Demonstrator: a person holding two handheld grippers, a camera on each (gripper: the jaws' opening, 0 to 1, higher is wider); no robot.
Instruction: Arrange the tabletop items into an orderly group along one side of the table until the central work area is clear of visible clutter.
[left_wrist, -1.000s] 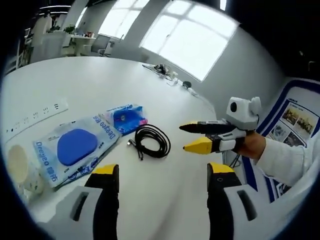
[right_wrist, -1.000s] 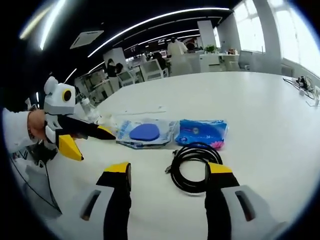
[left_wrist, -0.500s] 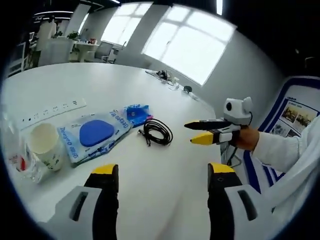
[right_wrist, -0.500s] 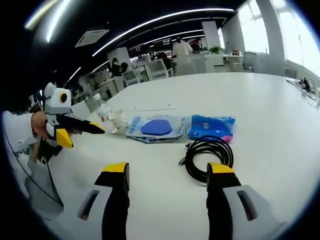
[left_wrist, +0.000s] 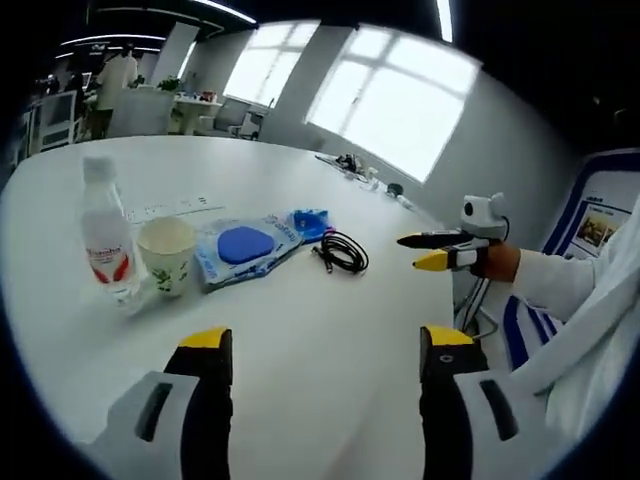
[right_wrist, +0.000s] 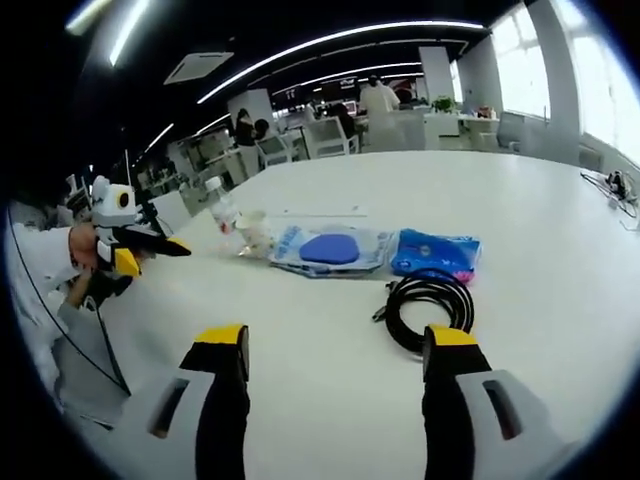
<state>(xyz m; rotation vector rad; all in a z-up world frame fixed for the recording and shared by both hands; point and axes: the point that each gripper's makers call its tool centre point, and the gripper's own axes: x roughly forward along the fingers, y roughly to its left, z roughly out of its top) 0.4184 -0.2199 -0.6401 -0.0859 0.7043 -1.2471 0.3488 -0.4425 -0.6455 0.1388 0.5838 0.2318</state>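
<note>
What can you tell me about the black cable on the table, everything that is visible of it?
The black cable is wound into a loose, flat coil of several loops and lies on the white table. It looks like thin rubber-coated cord, and one short end with a small plug sticks out from the coil. It rests just in front of the small blue packet, close to it; contact cannot be told. No claw touches it.

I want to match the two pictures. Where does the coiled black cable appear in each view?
Left gripper view: the coiled black cable lies right of centre on the white table.
Right gripper view: it lies lower right, above the right jaw.
Shared landmark: the small blue packet beside the cable.
</note>
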